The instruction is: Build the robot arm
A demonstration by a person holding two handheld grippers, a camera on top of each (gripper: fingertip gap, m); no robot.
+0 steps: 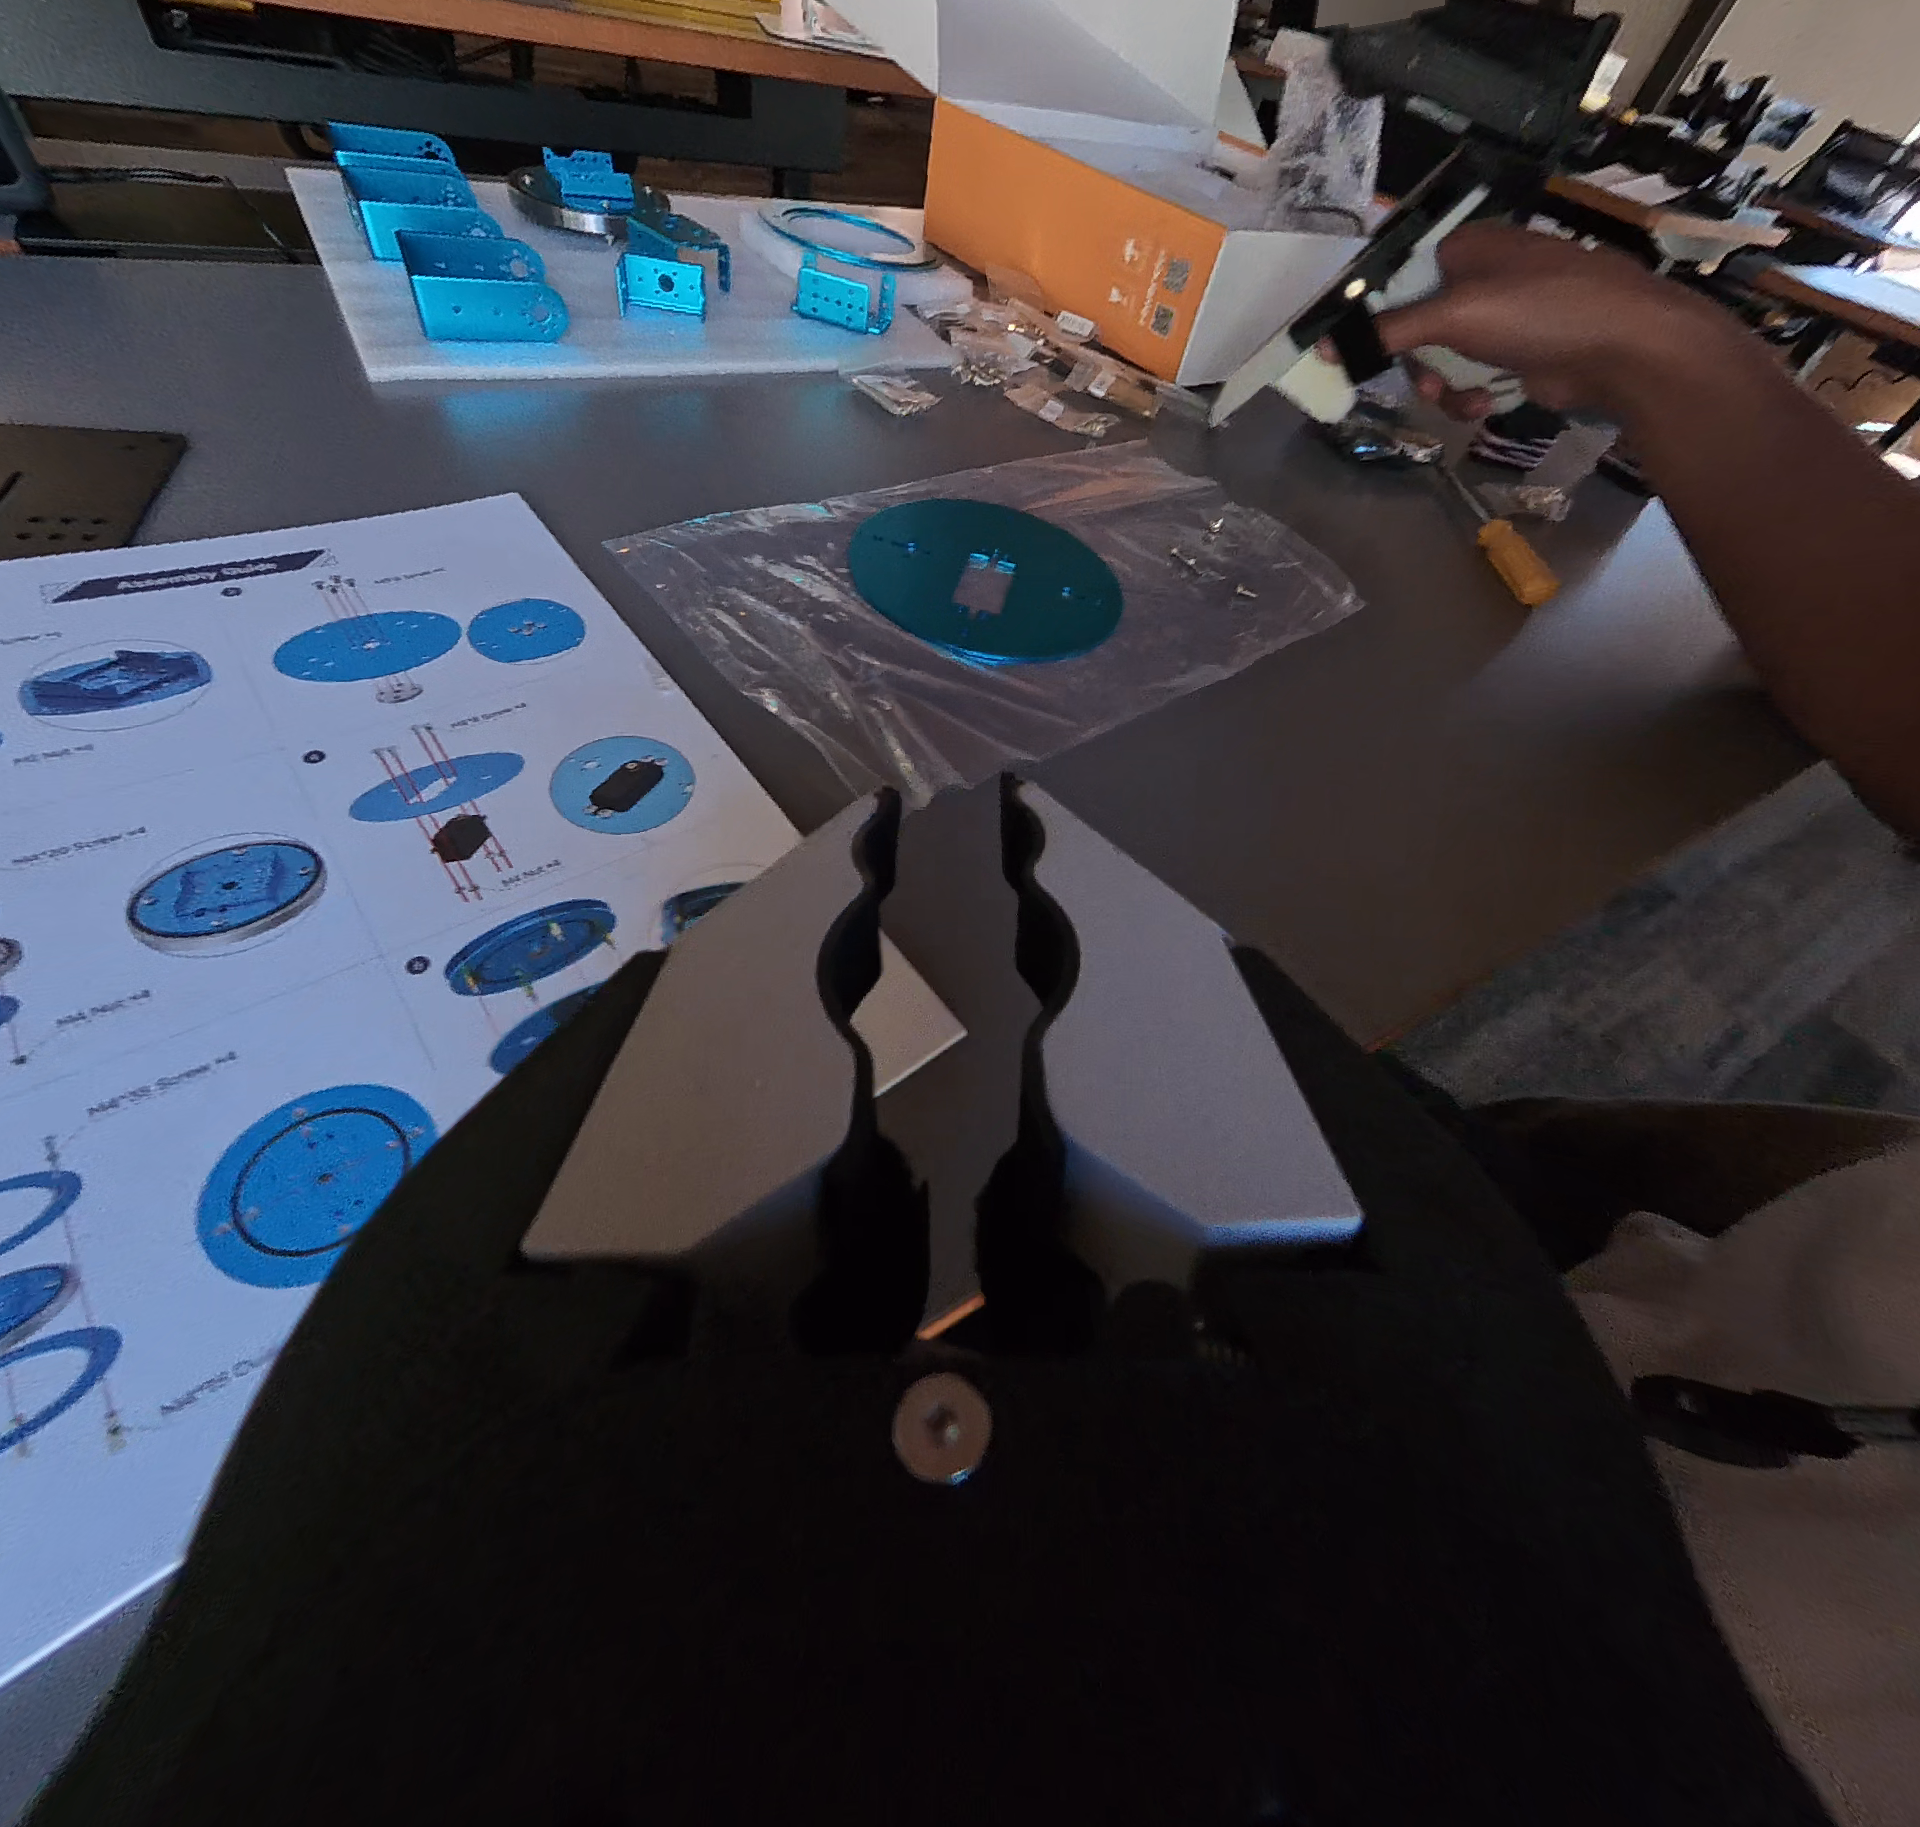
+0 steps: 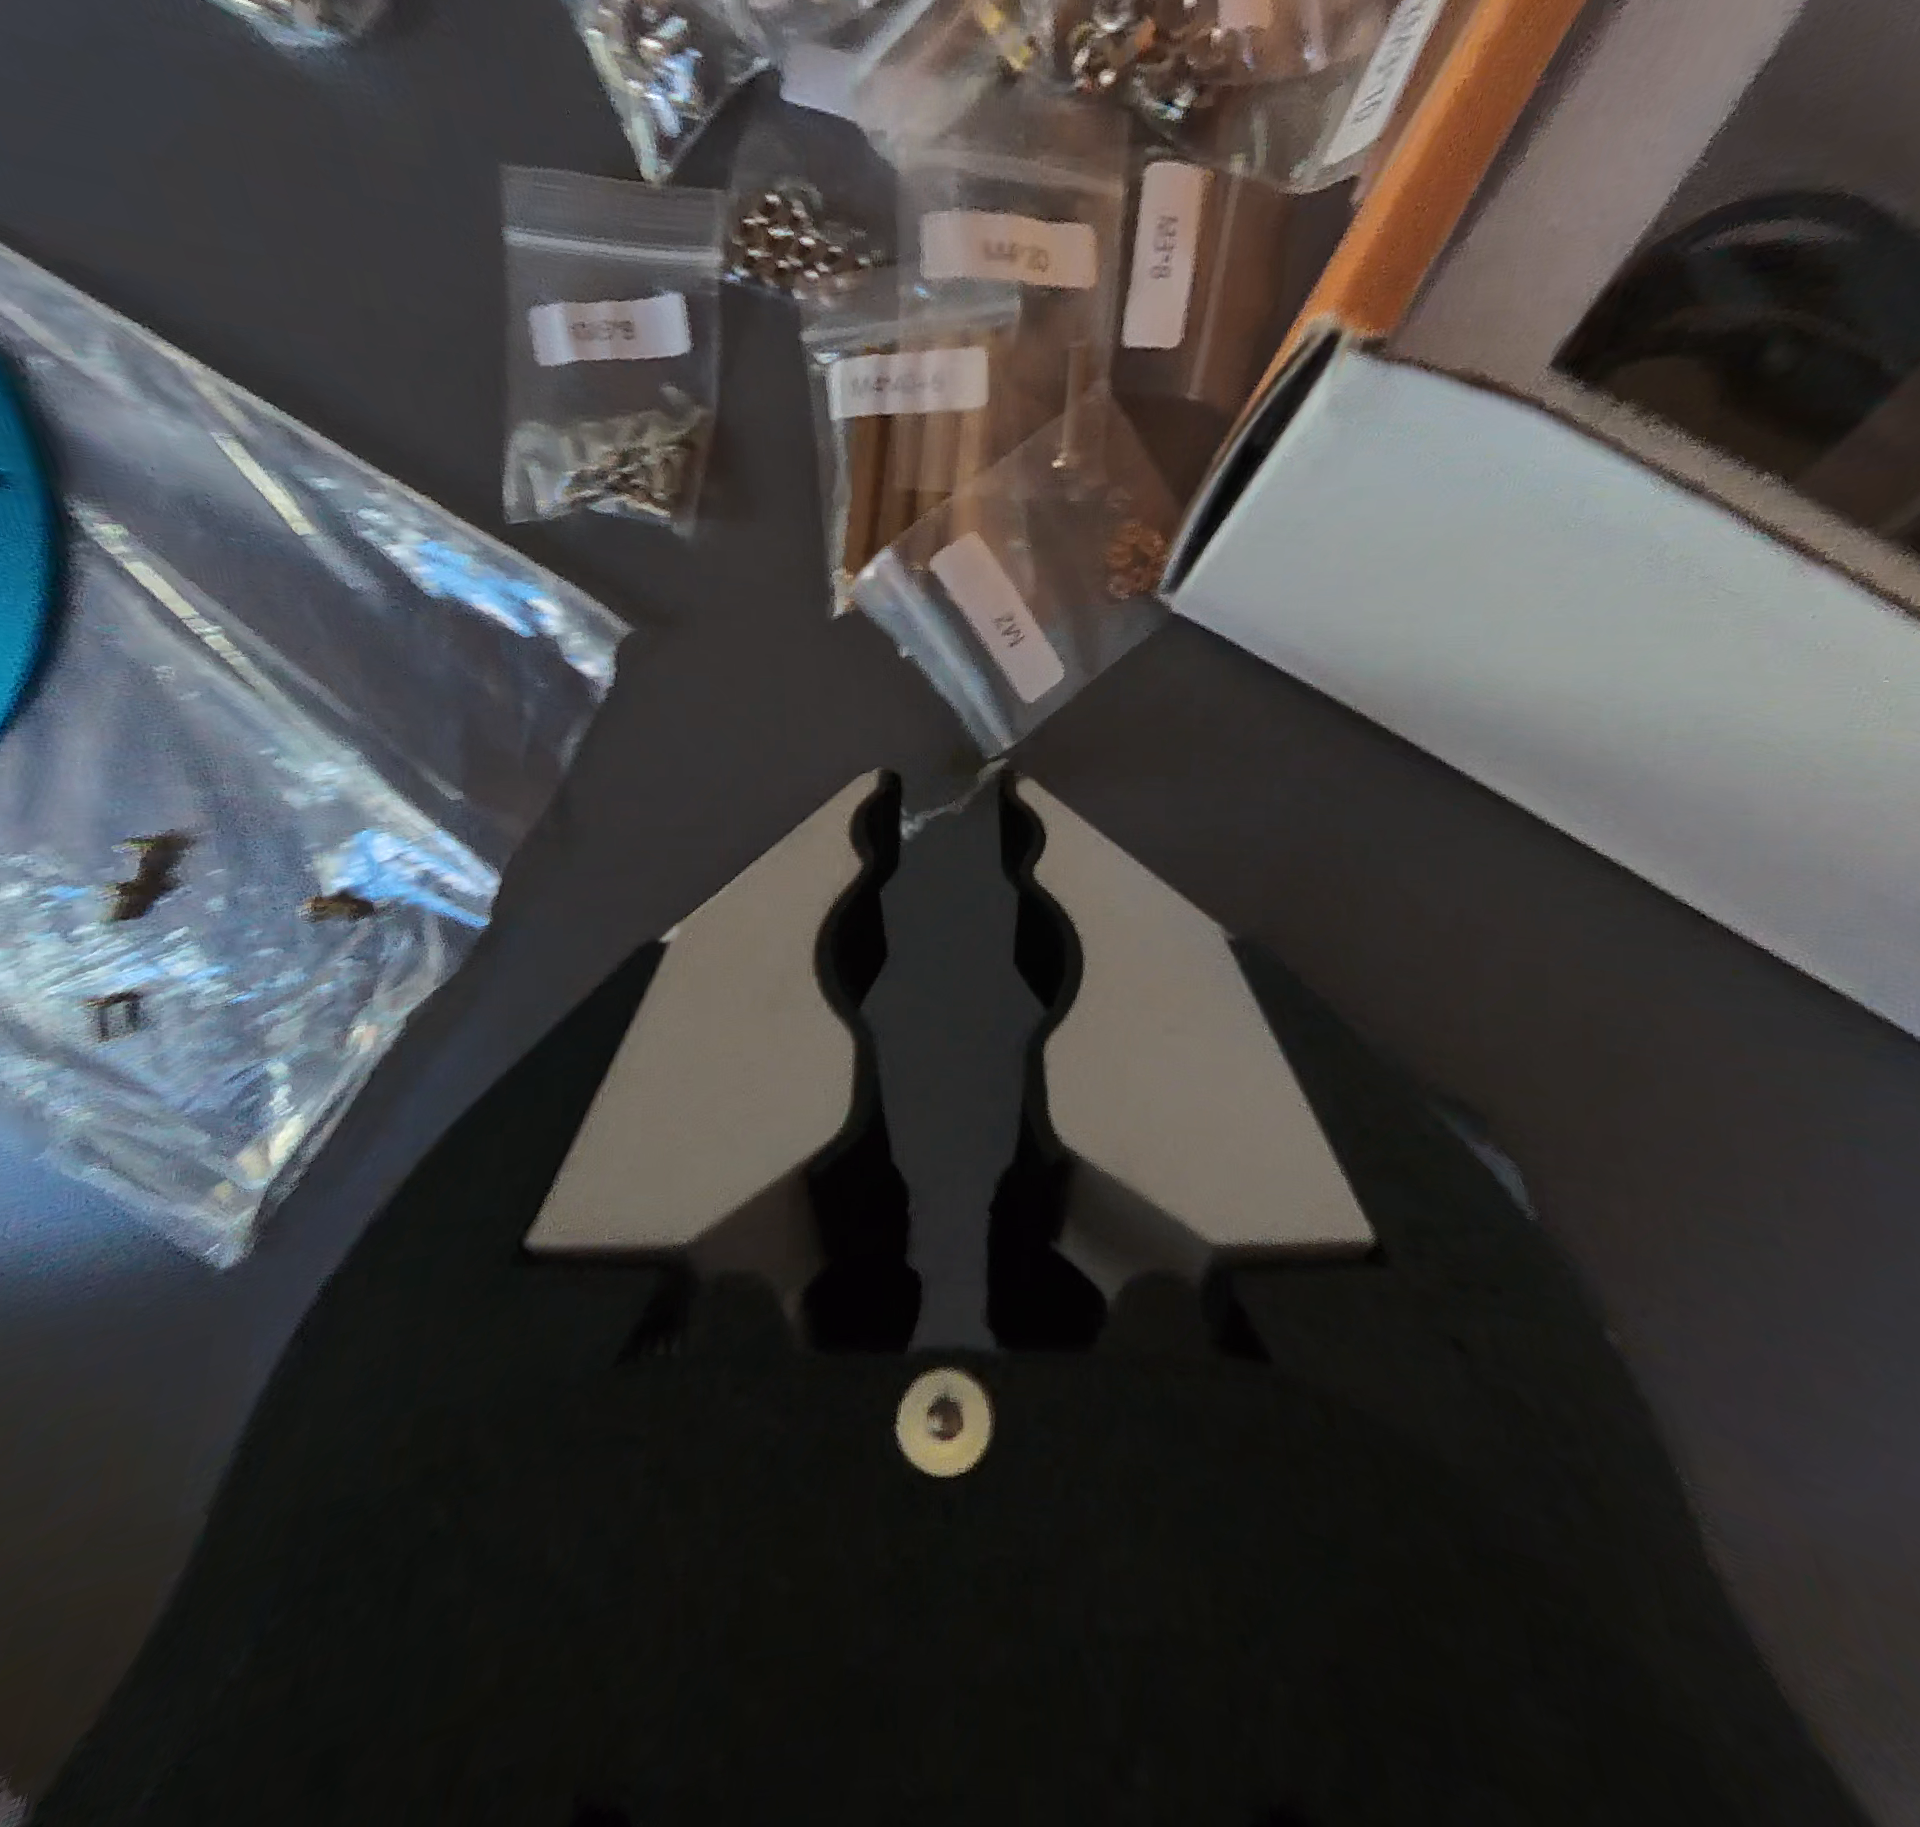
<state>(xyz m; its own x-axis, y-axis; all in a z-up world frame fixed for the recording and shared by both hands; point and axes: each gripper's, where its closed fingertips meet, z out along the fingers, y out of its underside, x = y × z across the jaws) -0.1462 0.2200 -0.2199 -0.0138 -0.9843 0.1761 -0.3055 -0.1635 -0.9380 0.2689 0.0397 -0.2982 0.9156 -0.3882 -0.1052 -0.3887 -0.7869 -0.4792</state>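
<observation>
My left gripper (image 1: 948,803) hovers over the dark table, its jaws a narrow gap apart and empty. Ahead of it a blue round plate (image 1: 985,588) lies on a clear plastic sheet (image 1: 831,697), with a few small screws (image 1: 1210,556) beside it. My right gripper (image 2: 950,803) is slightly open over a cluster of small labelled hardware bags (image 2: 608,364). The corner of the nearest clear bag (image 2: 982,624) reaches between its fingertips; no grip shows. In the left wrist view the right gripper (image 1: 1288,364) is held by a hand beside the orange and white box (image 1: 1101,250).
A printed assembly sheet (image 1: 312,790) covers the table's left. Blue metal brackets (image 1: 478,271) stand on white foam (image 1: 623,354) at the back. A yellow-handled screwdriver (image 1: 1512,572) lies on the right. The box's white side (image 2: 1507,572) is close to the right gripper. A black plate (image 1: 73,489) lies far left. Spacing between my two grippers at the tips: around 45 cm. The blue round plate (image 1: 985,588) is about 20 cm from my left fingertips.
</observation>
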